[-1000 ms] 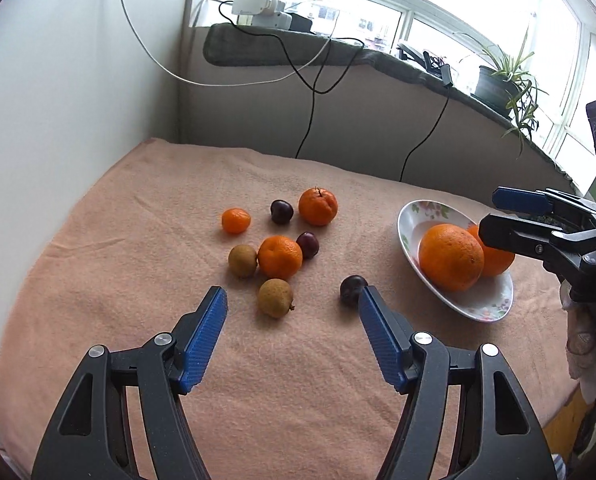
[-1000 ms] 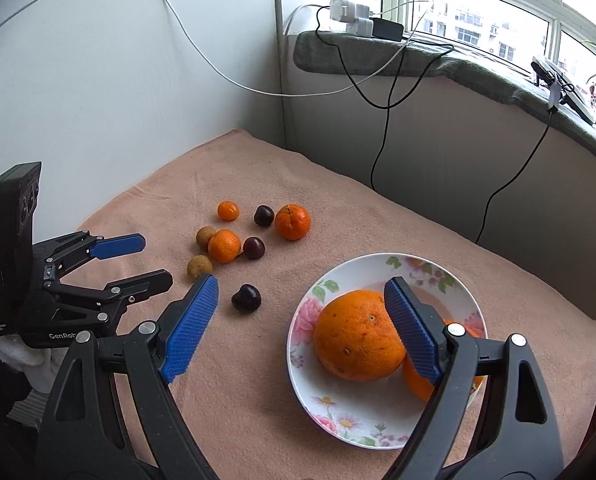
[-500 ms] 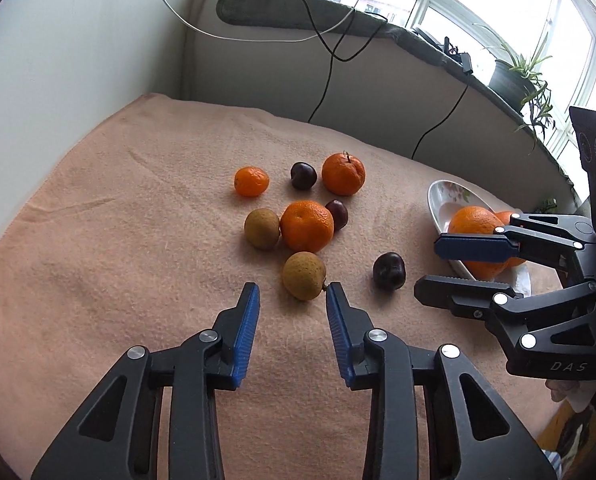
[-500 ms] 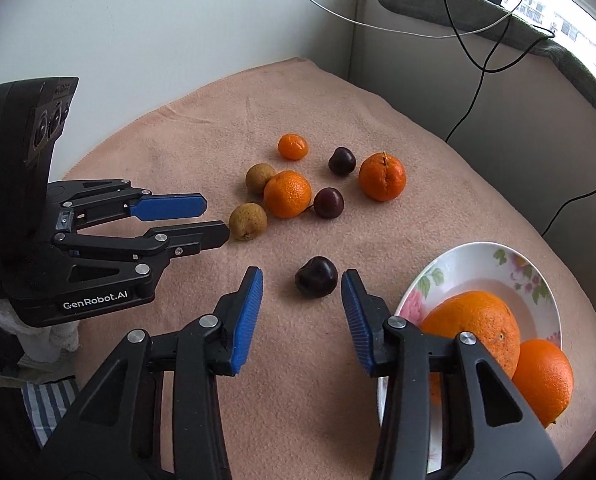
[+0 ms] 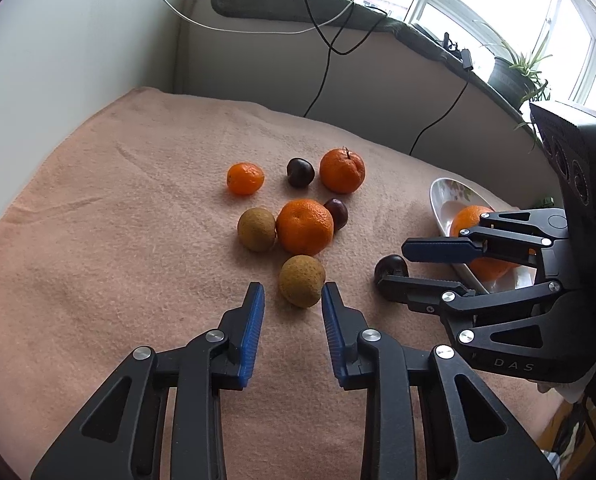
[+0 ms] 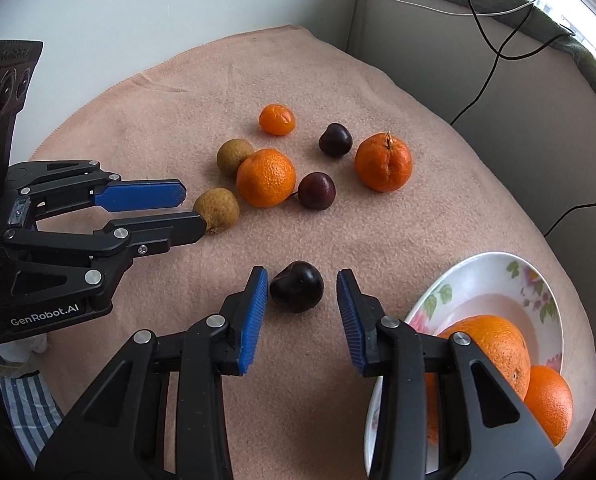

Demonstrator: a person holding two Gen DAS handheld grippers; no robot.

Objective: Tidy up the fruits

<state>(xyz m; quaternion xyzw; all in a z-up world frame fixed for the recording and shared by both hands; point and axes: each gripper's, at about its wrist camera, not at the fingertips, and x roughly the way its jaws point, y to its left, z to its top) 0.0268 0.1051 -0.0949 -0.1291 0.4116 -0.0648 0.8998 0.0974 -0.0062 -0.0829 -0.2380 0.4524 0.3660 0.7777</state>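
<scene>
Sitting btwn right gripper (image 6: 299, 294) pads: dark plum (image 6: 296, 287), seemingly untouched.

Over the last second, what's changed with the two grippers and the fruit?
Both grippers came down and narrowed: the left gripper now brackets the nearest brown fruit, the right gripper brackets the nearest dark plum. Neither has closed on anything. The fruit and plate stayed put.

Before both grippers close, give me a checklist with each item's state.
1. Left gripper open around the nearest brown fruit: ok.
2. Right gripper open around the dark cherry: ok.
3. Pads touching either fruit: cannot tell.
4. Neighbouring orange apart from the brown fruit: ok.
5. Free space on the plate: ok, far half bare.
6. Grippers apart from each other: ok.
</scene>
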